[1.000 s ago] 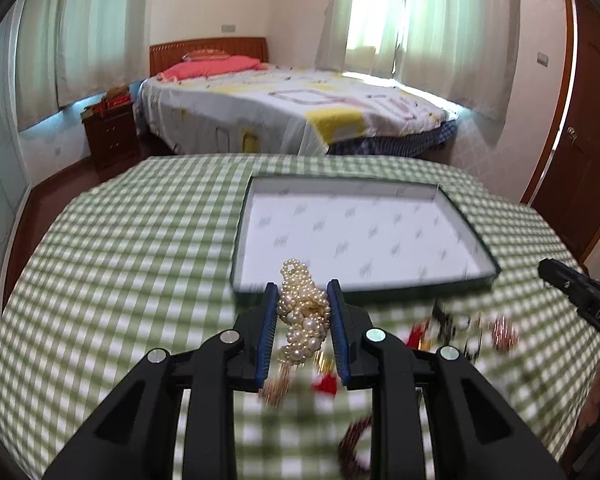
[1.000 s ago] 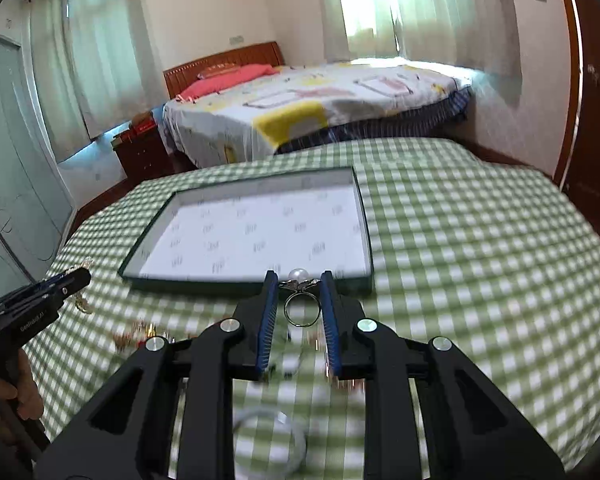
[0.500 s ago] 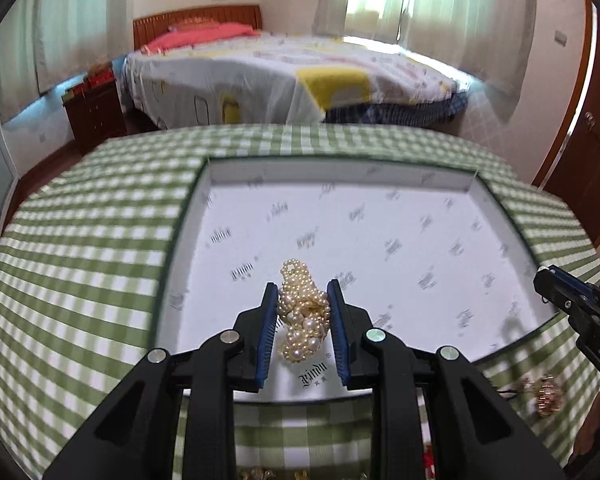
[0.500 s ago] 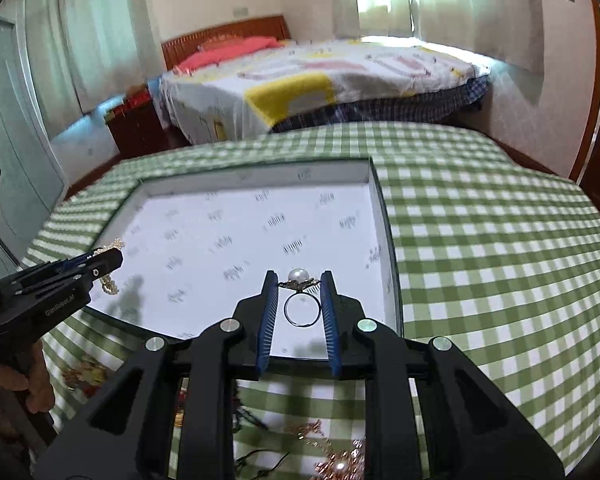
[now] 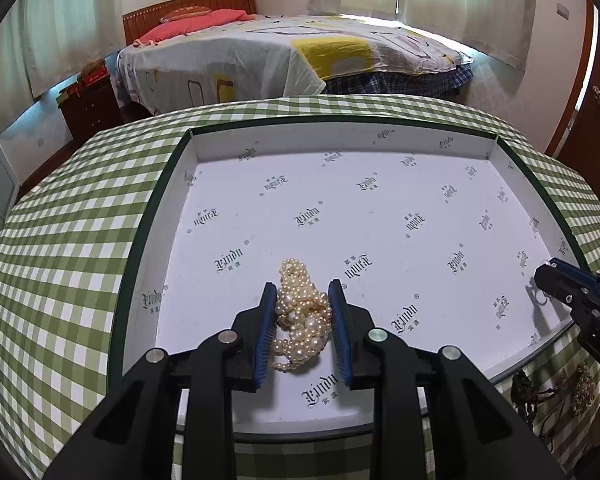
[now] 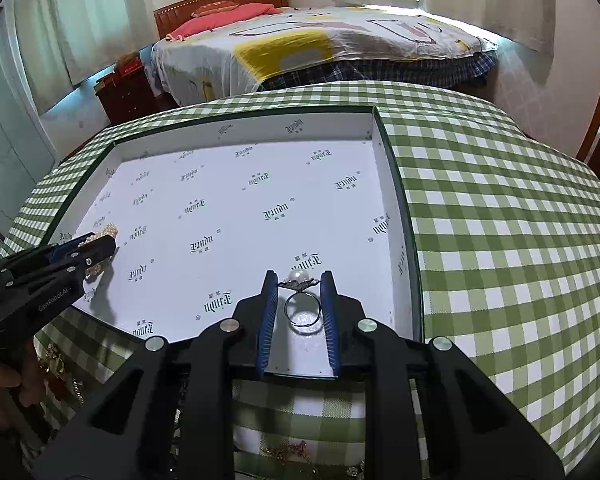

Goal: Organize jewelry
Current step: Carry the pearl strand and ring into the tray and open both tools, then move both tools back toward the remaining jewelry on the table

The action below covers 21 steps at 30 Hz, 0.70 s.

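My left gripper [image 5: 302, 292] is shut on a bunched cream pearl necklace [image 5: 301, 320] and holds it over the near left part of a shallow white-lined box [image 5: 380, 216] with a dark green rim. My right gripper [image 6: 299, 280] is shut on a silver ring with a pearl [image 6: 300, 300] and holds it over the box's [image 6: 228, 208] near right corner. Each gripper shows in the other's view: the right one [image 5: 556, 280] at the box's right edge, the left one [image 6: 96, 246] with the pearls at its left edge.
The box lies on a table with a green and white checked cloth [image 5: 72, 232]. Loose jewelry lies on the cloth in front of the box [image 5: 556, 388] [image 6: 60, 368]. A bed [image 5: 284, 52] and a red bedside cabinet [image 5: 88, 100] stand beyond the table.
Both grippers have moved forward from above the loose jewelry to over the box, each still holding its piece. The box now looks much nearer and fills both views.
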{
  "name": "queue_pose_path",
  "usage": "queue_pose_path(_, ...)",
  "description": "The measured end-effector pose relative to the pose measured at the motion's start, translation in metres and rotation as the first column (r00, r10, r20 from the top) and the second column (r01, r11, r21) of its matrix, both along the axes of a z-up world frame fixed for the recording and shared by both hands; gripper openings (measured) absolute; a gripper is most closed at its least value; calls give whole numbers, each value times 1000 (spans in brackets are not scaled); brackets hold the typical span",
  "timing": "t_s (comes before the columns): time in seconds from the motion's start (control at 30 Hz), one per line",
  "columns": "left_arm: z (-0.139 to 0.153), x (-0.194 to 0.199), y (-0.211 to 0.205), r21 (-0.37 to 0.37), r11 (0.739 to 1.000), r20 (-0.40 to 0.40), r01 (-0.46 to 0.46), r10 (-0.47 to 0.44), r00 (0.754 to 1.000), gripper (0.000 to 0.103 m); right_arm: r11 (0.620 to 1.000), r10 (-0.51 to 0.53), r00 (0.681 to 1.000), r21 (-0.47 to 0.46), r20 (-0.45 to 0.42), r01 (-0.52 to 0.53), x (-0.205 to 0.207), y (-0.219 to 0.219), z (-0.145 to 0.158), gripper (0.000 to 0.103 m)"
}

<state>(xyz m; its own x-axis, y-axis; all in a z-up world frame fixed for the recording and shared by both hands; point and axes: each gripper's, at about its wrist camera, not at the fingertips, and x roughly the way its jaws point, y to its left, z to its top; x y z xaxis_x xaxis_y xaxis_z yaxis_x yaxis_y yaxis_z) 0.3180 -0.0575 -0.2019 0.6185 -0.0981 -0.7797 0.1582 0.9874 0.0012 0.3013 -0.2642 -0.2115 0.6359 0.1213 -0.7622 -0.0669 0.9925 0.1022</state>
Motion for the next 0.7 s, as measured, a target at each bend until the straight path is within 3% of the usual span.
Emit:
queue_pose_path(0.4,0,-1,-7,11,1000,7,8,-8,1000,57,1000,-4,1000,5,16,4,-4,-3,2,37)
queue_pose_path(0.7,34,-29,3,7,1000,93,-8,8,996,68,1000,-13,995,11,100,12,-31,-3,39,50)
